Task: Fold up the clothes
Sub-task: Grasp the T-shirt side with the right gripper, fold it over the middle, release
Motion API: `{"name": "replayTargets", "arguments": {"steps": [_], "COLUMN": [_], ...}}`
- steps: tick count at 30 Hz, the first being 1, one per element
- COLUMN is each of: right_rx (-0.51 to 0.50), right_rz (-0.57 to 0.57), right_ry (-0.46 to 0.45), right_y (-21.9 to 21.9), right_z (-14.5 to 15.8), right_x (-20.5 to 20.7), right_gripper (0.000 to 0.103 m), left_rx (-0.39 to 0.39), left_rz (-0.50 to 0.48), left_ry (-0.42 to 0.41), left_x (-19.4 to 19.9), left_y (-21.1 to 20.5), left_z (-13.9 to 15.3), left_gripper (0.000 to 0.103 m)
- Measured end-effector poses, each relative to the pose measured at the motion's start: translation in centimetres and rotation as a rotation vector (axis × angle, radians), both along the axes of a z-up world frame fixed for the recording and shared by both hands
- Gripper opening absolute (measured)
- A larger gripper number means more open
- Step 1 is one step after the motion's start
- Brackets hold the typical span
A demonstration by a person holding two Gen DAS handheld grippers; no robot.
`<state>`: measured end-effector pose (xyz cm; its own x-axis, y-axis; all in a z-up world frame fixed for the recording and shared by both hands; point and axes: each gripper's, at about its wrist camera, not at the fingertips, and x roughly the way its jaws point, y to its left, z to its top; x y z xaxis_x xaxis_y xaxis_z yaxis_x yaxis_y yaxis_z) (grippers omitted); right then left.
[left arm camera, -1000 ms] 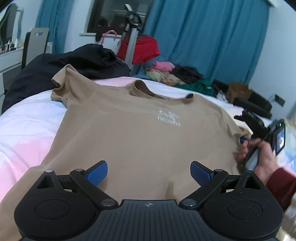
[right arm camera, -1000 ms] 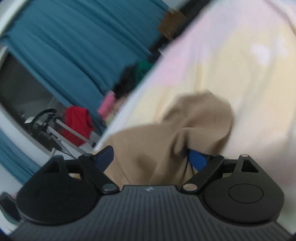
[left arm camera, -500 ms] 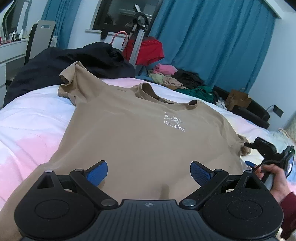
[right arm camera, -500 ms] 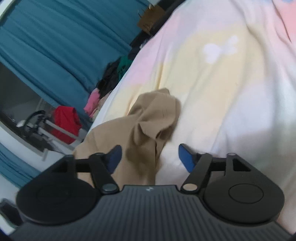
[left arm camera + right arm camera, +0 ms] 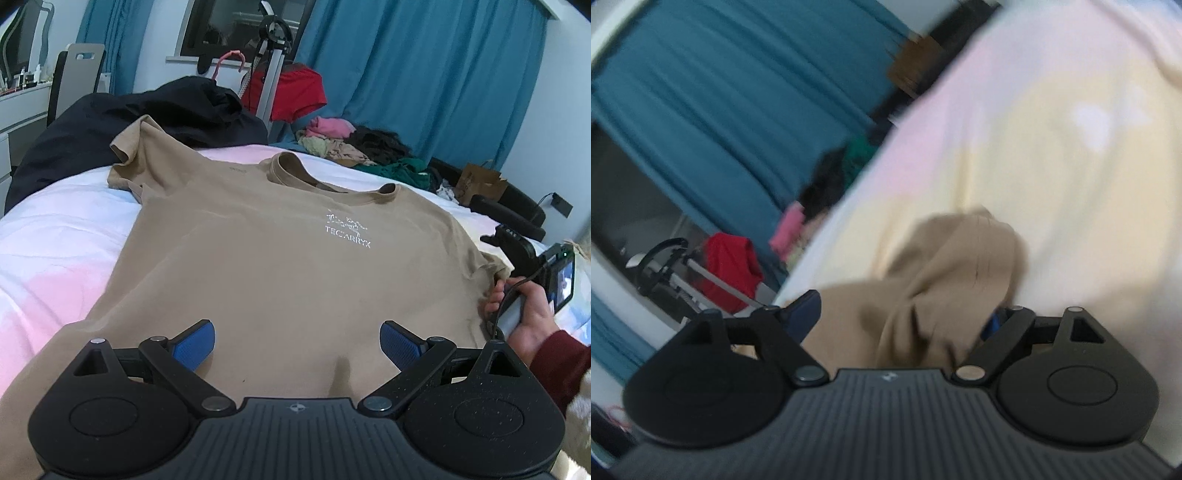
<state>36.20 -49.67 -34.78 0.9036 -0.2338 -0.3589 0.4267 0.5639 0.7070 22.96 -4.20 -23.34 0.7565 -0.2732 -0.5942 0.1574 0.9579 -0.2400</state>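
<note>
Lying spread flat, front up, on the pale pink-and-white bedsheet (image 5: pixel 55 236), the tan cotton T-shirt (image 5: pixel 288 266) looks laid out for folding. The left gripper (image 5: pixel 297 338) hovers above its hem, fingers apart, empty. The right gripper (image 5: pixel 905 321), fingers apart, straddles the bunched sleeve (image 5: pixel 956 266); contact unclear in the blur.

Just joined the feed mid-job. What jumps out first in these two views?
The tan T-shirt spread front-up across the pastel bed sheet, white logo on the chest. The left gripper hovers open over its hem. At the shirt's right edge, the right gripper straddles the bunched sleeve, jaws apart; that view is motion-blurred.
</note>
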Motion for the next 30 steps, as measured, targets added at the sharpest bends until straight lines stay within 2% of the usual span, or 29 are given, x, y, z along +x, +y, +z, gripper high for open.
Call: {"name": "replayTargets", "arguments": {"steps": [1,2,4,6,9,13,15,19,21,24,28,30], "right_rx": [-0.004,-0.021,-0.085,-0.191,-0.335,-0.453,-0.525,-0.619,-0.658,-0.714,-0.790,-0.810], "right_rz": [0.012,0.017,0.029,0.052,0.088,0.138,0.179,0.259,0.311,0.390,0.492,0.536], "right_ry": [0.039,0.079,0.136,0.159,0.183,0.163,0.159,0.172,0.194,0.229,0.280,0.273], "right_y": [-0.2,-0.1,0.4,1.5,4.2,8.6,11.6,17.2,20.2,24.6,29.8,31.4], "right_z": [0.1,0.6,2.1,4.3,8.2,13.0,15.0,17.0,16.6,15.8,13.5,12.5], "right_x": [0.7,1.1,1.6,1.6,1.3,0.9,1.4,3.0,4.3,6.3,8.5,9.3], "right_gripper": [0.046,0.020,0.015,0.013,0.013,0.012,0.012,0.012,0.012,0.012,0.013,0.014], "left_rx": [0.000,0.001,0.003,0.005,0.079,0.094,0.112,0.148,0.166,0.114,0.097,0.089], "left_rz": [-0.010,-0.022,-0.044,-0.067,-0.082,-0.119,-0.104,-0.069,-0.052,-0.010,-0.018,-0.024], "left_ry": [-0.001,-0.003,-0.007,-0.011,0.025,0.008,-0.019,-0.073,-0.101,-0.079,-0.074,-0.072], "left_x": [0.1,0.2,0.4,0.6,0.5,-0.1,-0.5,-1.4,-1.8,-1.0,-0.6,-0.4], "left_y": [0.0,0.0,-0.1,-0.1,-0.5,-0.2,0.6,2.5,3.4,5.6,5.9,6.0], "left_z": [0.1,0.1,0.3,0.4,-0.5,0.1,0.8,2.1,2.7,2.8,2.4,2.3], "left_gripper": [0.097,0.097,0.098,0.100,0.099,0.099,0.099,0.099,0.099,0.099,0.099,0.099]}}
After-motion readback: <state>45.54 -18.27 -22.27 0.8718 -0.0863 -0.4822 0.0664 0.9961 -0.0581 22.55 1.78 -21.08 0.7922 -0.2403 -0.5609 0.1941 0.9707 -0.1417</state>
